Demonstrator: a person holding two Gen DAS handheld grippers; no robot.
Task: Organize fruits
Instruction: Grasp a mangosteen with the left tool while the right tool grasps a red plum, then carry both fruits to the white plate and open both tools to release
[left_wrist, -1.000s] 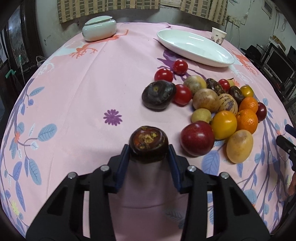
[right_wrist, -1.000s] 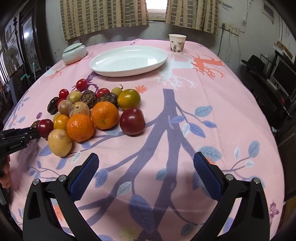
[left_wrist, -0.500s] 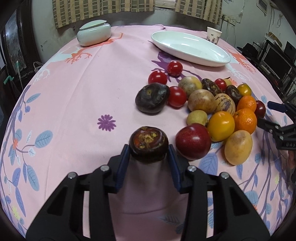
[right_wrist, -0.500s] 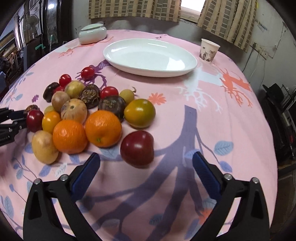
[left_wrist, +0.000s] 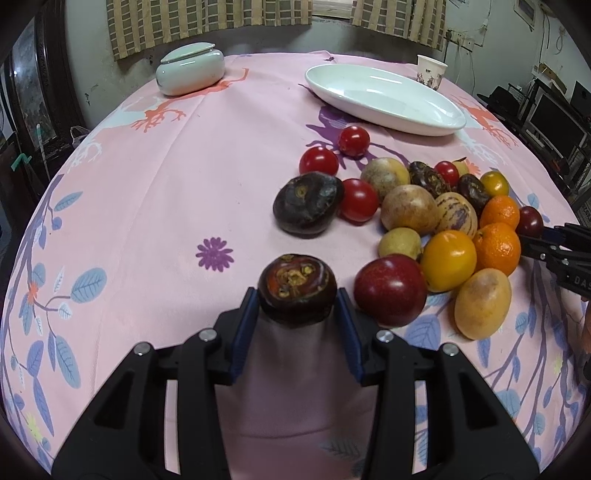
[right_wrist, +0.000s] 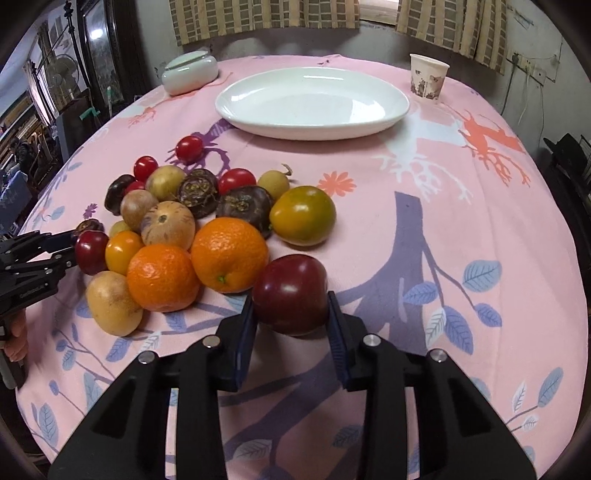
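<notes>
My left gripper (left_wrist: 297, 308) is shut on a dark purple mangosteen (left_wrist: 297, 293), held low over the pink cloth, left of the fruit pile. My right gripper (right_wrist: 290, 314) is shut on a dark red plum (right_wrist: 290, 293) at the near right edge of the pile. That plum also shows in the left wrist view (left_wrist: 530, 220). The pile holds two oranges (right_wrist: 229, 254), a green-orange tomato (right_wrist: 303, 215), cherry tomatoes (right_wrist: 189, 148), more mangosteens (right_wrist: 245, 208) and yellow fruits (right_wrist: 112, 308). An empty white oval plate (right_wrist: 312, 103) lies behind the pile.
A pale lidded dish (right_wrist: 190, 72) stands at the back left. A paper cup (right_wrist: 428, 78) stands at the back right, beside the plate. A second red plum (left_wrist: 390, 290) lies just right of my left gripper. The round table's edge drops off on all sides.
My right gripper moved forward to the pile and shut on the dark red plum. My left gripper kept its hold on the mangosteen and drifted slightly.
</notes>
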